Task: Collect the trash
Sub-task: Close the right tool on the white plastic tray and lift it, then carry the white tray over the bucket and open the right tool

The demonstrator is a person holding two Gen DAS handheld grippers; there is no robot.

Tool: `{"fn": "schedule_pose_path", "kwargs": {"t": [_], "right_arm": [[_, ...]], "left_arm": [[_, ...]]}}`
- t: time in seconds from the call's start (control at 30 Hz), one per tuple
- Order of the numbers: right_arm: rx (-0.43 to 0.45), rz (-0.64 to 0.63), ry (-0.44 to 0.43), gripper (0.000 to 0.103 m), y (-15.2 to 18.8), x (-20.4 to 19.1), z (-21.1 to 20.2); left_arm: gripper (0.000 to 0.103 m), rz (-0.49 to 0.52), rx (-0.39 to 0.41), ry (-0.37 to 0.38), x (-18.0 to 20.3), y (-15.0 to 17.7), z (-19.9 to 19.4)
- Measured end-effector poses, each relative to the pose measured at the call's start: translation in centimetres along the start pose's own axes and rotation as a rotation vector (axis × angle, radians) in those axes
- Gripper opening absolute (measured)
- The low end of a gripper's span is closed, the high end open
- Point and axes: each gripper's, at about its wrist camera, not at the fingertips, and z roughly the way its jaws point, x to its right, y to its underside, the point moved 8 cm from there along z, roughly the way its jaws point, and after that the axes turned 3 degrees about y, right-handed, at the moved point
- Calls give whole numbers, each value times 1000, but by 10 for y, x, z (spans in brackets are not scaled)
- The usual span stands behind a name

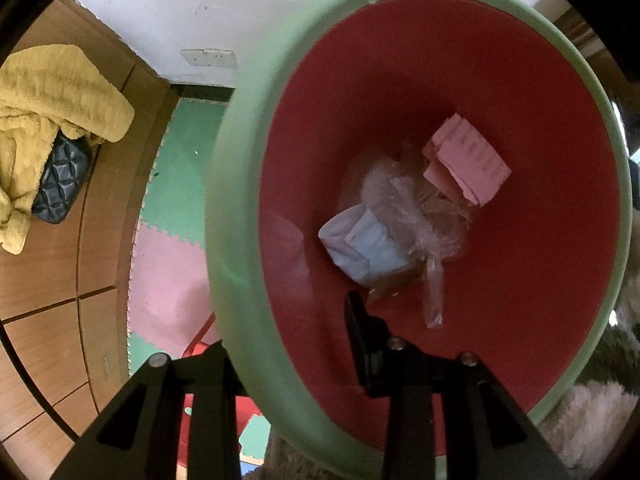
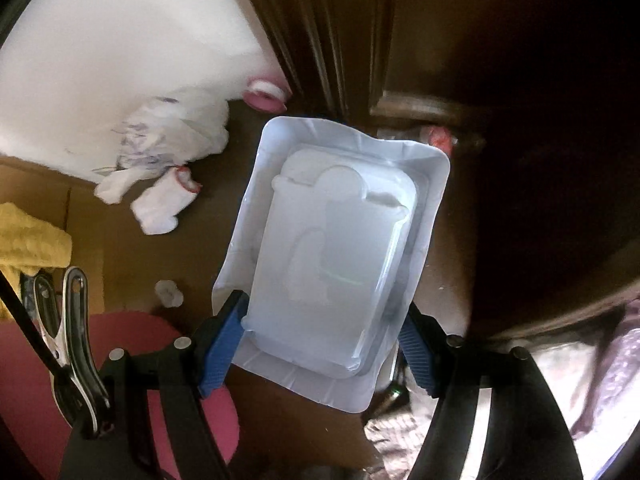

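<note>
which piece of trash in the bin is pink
The pink paper slip, lying at the upper right of the pile inside the bin. The clear plastic wrap and the pale blue packet beside it are not pink.

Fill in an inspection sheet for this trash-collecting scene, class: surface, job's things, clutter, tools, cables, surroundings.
Surface: foam floor mats, green and pink.
Job's things: bin, green rim, red inside, holds pink paper, clear plastic and a pale packet; blister pack.
Clutter: white bags, pink cup, yellow cloth over a black quilted bag, metal clip.
Tools: left tool straddles the bin rim, one finger inside; right tool shut on the blister pack.
Cables: nothing seen.
Surroundings: white wall with socket, wooden cabinet, dark wooden door.
</note>
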Motion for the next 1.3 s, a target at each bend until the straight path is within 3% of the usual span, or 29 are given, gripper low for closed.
{"fn": "schedule_pose_path", "kwargs": {"t": [0.2, 0.43, 0.8, 1.07, 1.3], "right_arm": [[105, -118, 23, 73, 7, -27, -66], [199, -119, 1, 73, 11, -39, -128], [258, -164, 37, 73, 20, -24, -169], [335, -258, 74, 73, 22, -26, -194], [354, -310, 9, 73, 33, -40, -222]], "left_arm": [[34, -35, 2, 18, -5, -2, -2], [34, -14, 2, 19, 6, 0, -1], [34, -13, 43, 41, 25, -4, -5], [34, -63, 61, 22, 10, 7, 0], [34, -113, 38, 45, 11, 16, 10]]}}
